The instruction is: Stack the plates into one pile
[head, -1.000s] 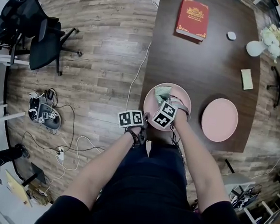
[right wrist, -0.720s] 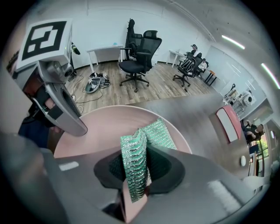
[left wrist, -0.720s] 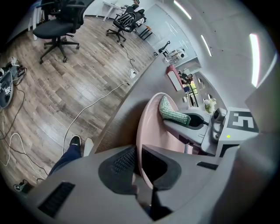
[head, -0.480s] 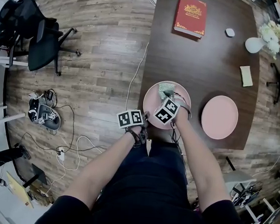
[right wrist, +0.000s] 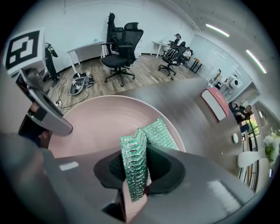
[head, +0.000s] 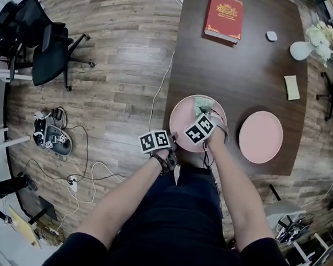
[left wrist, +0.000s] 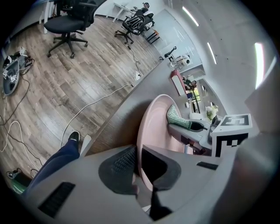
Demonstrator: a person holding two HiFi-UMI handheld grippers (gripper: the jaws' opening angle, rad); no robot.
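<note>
A pink plate (head: pixel 182 119) lies at the dark table's near left edge, and a second pink plate (head: pixel 261 137) sits to its right. My left gripper (head: pixel 169 143) is shut on the first plate's near rim; the rim (left wrist: pixel 146 131) runs between its jaws (left wrist: pixel 136 162). My right gripper (head: pixel 205 112) hangs over that plate, shut on a folded green sponge cloth (right wrist: pixel 136 157) whose free end rests on the plate's far side (right wrist: pixel 100 120). From the left gripper view the cloth (left wrist: pixel 176 116) and the right gripper (left wrist: pixel 194 129) sit over the plate.
On the table's far part lie a red book (head: pixel 224 17), a small white object (head: pixel 271 35), a white vase with flowers (head: pixel 304 50) and a pale notepad (head: pixel 291 88). The table's left edge (head: pixel 171 90) borders wood floor with cables and an office chair (head: pixel 47 45).
The right gripper has carried the green cloth a little to the right and farther across the plate. The left gripper has kept its hold on the rim in place.
</note>
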